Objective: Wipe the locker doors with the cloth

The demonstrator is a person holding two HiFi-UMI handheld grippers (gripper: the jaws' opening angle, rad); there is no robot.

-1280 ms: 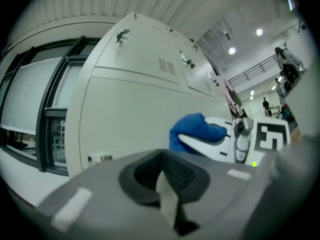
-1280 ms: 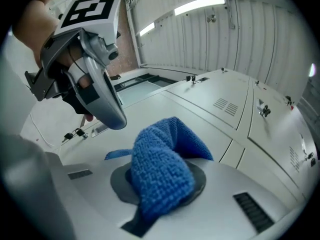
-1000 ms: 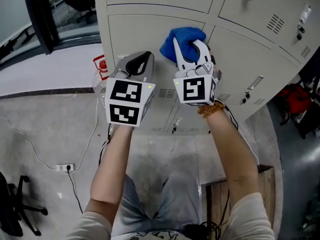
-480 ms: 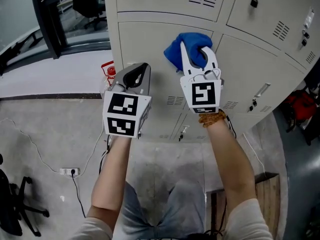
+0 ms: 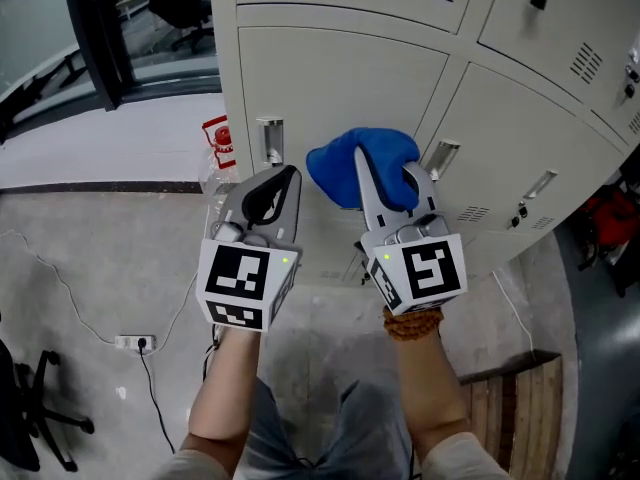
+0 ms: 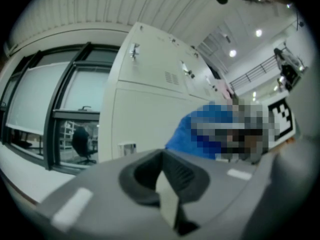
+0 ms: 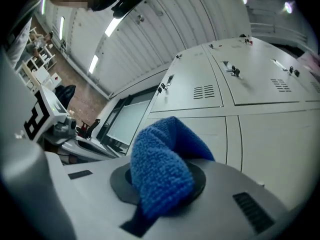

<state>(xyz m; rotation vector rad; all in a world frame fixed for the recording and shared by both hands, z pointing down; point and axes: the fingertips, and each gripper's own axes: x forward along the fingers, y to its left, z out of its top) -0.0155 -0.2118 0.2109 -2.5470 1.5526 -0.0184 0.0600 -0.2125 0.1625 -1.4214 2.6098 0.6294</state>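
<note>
Locker doors in pale grey metal fill the upper half of the head view, tilted so their seams run toward 1 o'clock, with vent slots and small locks near the top edge. Below them a mottled grey floor takes up the 7 to 9 o'clock part of the view, and a dark window frame stands at 10 o'clock. A wooden board lies on the floor at 4 o'clock. Two bare forearms reach up from 6 o'clock, each holding a tool with a marker cube. The left tool has its jaws closed together with nothing between them, and it hangs just short of the lockers at 9 o'clock of the right tool. That one is clamped on the cloth, a blue fluffy wad that bulges out past the jaw tips toward 11 o'clock and lies against a door beside the seam between two lockers. A metal latch sits on the door at 12 o'clock of the left tool, and a second latch shows at 2 o'clock of the cloth. A white power strip with its cable rests on the floor at 8 o'clock
</note>
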